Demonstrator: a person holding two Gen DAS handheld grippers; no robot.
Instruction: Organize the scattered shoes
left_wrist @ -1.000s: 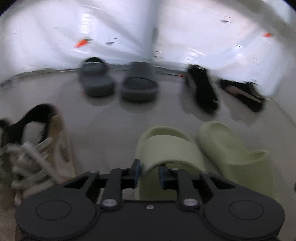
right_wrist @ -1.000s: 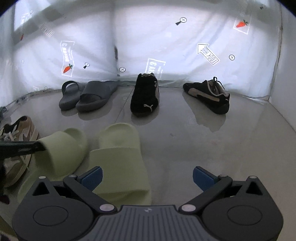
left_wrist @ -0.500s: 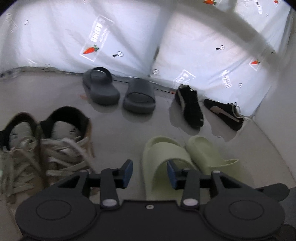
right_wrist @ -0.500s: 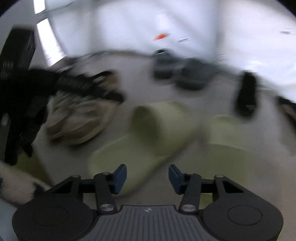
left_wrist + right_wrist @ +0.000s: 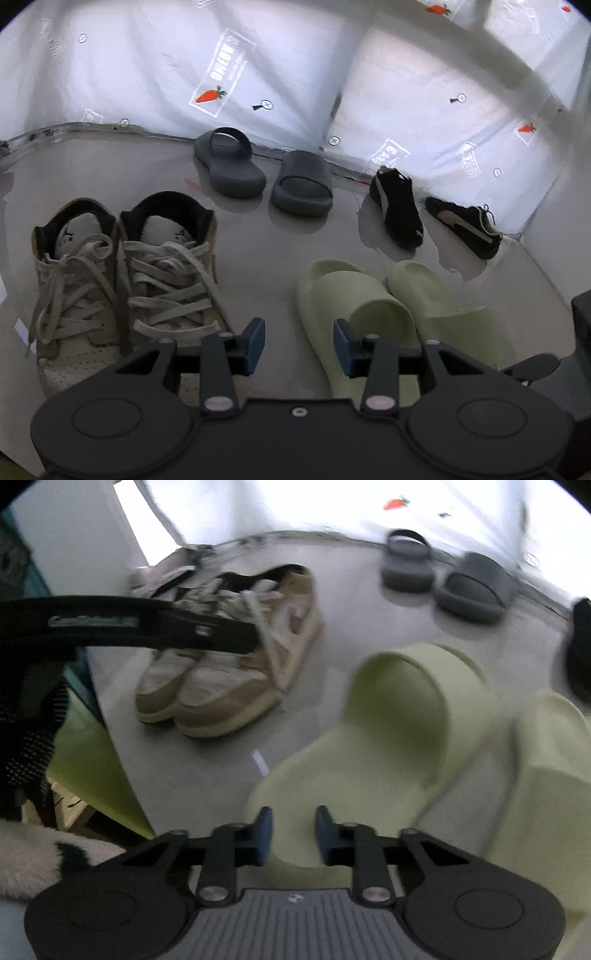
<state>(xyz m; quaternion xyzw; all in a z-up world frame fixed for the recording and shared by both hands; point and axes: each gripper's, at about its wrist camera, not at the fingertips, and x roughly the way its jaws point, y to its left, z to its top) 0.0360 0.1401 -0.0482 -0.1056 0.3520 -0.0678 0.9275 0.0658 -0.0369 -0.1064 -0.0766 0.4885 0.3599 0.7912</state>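
Eight shoes in four pairs stand on a grey floor (image 5: pixel 258 251) against a white sheet (image 5: pixel 147 74) printed with carrots. Two tan lace-up sneakers (image 5: pixel 122 280) sit side by side at the left of the left wrist view, heels toward the sheet and toes toward the camera. Two dark grey slides (image 5: pixel 266 170) lie at the foot of the sheet, their long axes running away from the camera, slightly splayed. Two black trainers (image 5: pixel 432 210) with pale side stripes lie to the right, near the corner, a gap between them. Two pale green slides (image 5: pixel 391 310) lie close together nearest the camera, long axes running away from it, straps at the near end.

The left gripper (image 5: pixel 298 347) hangs over bare floor between the sneakers and the green slides, its jaws partly open and holding nothing.

In the blurred right wrist view, the right gripper (image 5: pixel 293 834) has its jaws drawn narrow, with the near rim of one green slide (image 5: pixel 373 738) between the blue pads (image 5: pixel 264 834); the blur hides whether they press on it.

No container appears in either view.
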